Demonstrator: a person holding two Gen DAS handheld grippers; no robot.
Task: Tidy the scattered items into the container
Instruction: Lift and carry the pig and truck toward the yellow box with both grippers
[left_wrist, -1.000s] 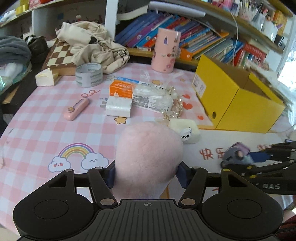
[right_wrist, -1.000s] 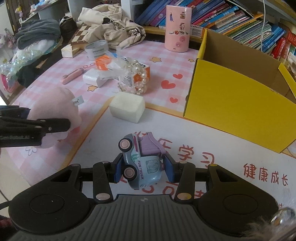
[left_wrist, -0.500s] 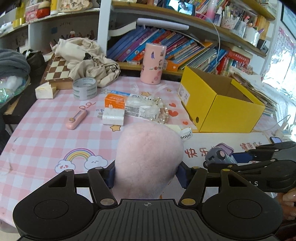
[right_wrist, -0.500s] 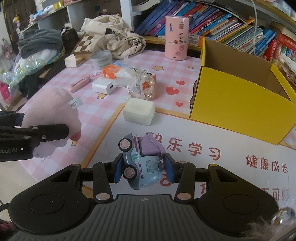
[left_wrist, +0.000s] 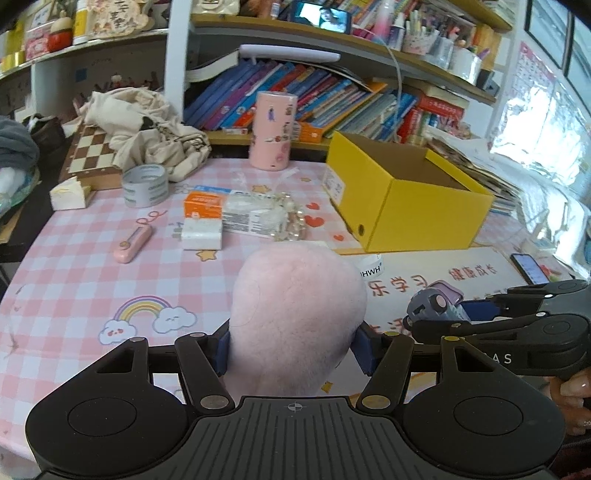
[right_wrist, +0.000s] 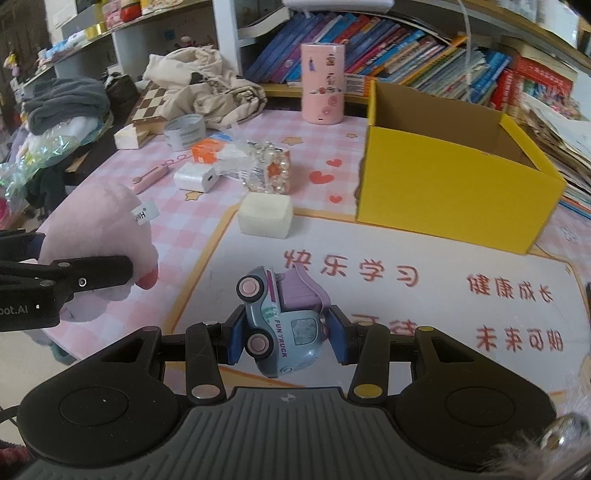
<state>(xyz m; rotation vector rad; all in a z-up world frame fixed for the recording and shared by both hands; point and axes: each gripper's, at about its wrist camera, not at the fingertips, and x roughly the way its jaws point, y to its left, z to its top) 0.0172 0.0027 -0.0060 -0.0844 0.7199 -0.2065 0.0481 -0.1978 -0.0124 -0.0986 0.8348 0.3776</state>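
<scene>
Bright daylight glares from the window (left_wrist: 546, 122); fisheye bends the edges; focus sharp.

Both grippers are now higher above the table (left_wrist: 74, 280) than before. The pink plush toy (left_wrist: 295, 314) and the toy truck (right_wrist: 280, 325) sit closer to the yellow box (right_wrist: 454, 184).

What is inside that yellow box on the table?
The yellow box looks empty: only bare brown cardboard inner walls show. Its front wall hides the floor in both views, so something flat could lie there.
</scene>
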